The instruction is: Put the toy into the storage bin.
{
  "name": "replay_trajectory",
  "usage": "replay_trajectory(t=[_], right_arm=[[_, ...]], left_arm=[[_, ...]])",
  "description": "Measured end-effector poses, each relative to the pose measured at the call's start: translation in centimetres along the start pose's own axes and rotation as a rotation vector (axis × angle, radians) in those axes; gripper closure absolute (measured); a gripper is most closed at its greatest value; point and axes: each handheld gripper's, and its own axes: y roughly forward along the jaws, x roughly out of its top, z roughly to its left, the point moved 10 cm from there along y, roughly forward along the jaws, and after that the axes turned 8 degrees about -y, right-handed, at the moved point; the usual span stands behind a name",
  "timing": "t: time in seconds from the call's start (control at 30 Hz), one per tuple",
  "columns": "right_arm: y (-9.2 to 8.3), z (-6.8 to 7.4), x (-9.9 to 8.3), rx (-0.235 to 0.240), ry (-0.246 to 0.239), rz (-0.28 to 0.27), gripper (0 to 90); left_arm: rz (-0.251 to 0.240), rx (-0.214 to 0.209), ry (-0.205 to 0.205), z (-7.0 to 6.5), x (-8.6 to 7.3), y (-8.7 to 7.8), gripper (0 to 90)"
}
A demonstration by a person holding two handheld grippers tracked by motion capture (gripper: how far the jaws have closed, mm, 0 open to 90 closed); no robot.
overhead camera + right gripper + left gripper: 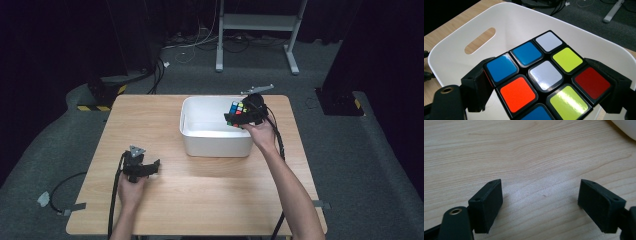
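on the left of the light wooden table (200, 185), the left gripper (145, 169) rests low over bare wood near the front edge, its jaws spread wide with nothing between them; in the left gripper view only wood grain lies between the two black pads (487, 205). it sits well apart from the work, with a stretch of open tabletop between it and the container.

moving right, the white plastic rectangular bin (192, 131) stands toward the far right of the table. what shows of its inside is bare white wall and floor, with a slot handle (480, 40) cut through one end wall.

at its right rim, the right gripper (242, 118) is clamped on a multicoloured twisty puzzle cube with black edges (237, 111), one pad on each opposite side face. the cube hangs above the bin's opening, not touching it, so the bin lies straight below and ahead of the jaws. the right hand is plainly the nearer one; the release looks like a short drop into the bin.
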Motion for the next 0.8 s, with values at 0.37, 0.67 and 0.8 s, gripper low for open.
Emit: replay_trajectory(t=[0.37,0.67,0.8], right_arm=[[-1.0,-0.3,-0.8,-0.006,0.008,-0.014,14.9],[-1.7,-0.5,-1.4,-0.009,0.010,-0.017,14.9],[-2.0,-0.6,-1.7,-0.013,0.010,-0.017,14.8]], left_arm=[[0.000,0.000,0.000,0.0,0.0,0.0,20.0],[0.000,0.000,0.001,0.0,0.0,0.0,20.0],[0.000,0.000,0.000,0.0,0.0,0.0,20.0]])
